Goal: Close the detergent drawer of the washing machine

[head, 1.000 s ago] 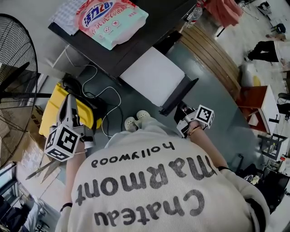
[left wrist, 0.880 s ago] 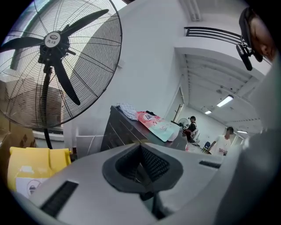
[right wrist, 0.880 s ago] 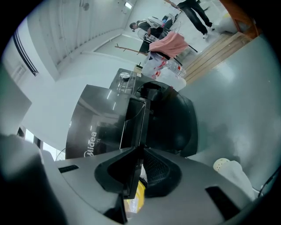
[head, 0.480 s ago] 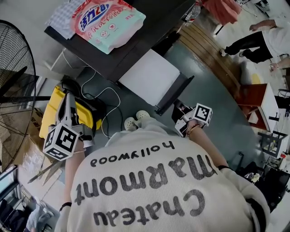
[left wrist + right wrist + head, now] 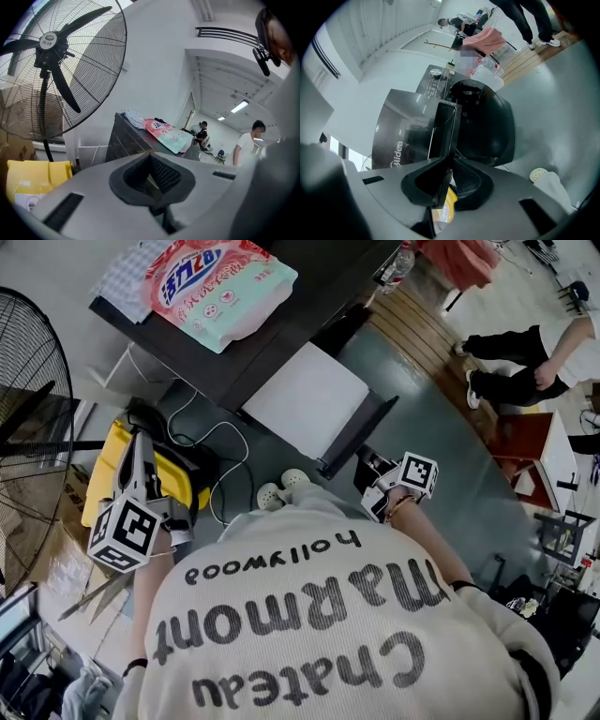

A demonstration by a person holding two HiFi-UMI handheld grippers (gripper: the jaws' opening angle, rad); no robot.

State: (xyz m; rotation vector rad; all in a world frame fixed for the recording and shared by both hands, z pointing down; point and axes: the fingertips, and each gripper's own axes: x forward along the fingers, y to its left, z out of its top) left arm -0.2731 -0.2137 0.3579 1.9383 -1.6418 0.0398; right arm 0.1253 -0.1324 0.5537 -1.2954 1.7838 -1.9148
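The dark washing machine (image 5: 281, 338) stands ahead, its white detergent drawer (image 5: 305, 399) pulled far out toward me. The drawer's dark front panel (image 5: 361, 439) faces my right gripper (image 5: 368, 463), which is shut on the panel's edge. In the right gripper view the panel (image 5: 446, 126) runs straight in between the jaws of my right gripper (image 5: 446, 171), with the machine's front (image 5: 403, 133) behind it. My left gripper (image 5: 141, 442) hangs off to the left over a yellow box, shut with nothing in it. In the left gripper view, the left gripper (image 5: 150, 157) points past the machine's side.
A detergent bag (image 5: 225, 282) lies on the machine's top. A big floor fan (image 5: 28, 381) and a yellow box (image 5: 108, 470) with cables (image 5: 220, 442) crowd the left. A wooden platform (image 5: 441, 343), a red stool (image 5: 525, 451) and a standing person (image 5: 525, 371) are on the right.
Both grippers and the drawer stay about where they were. The person in the background at the right has walked and changed stance.
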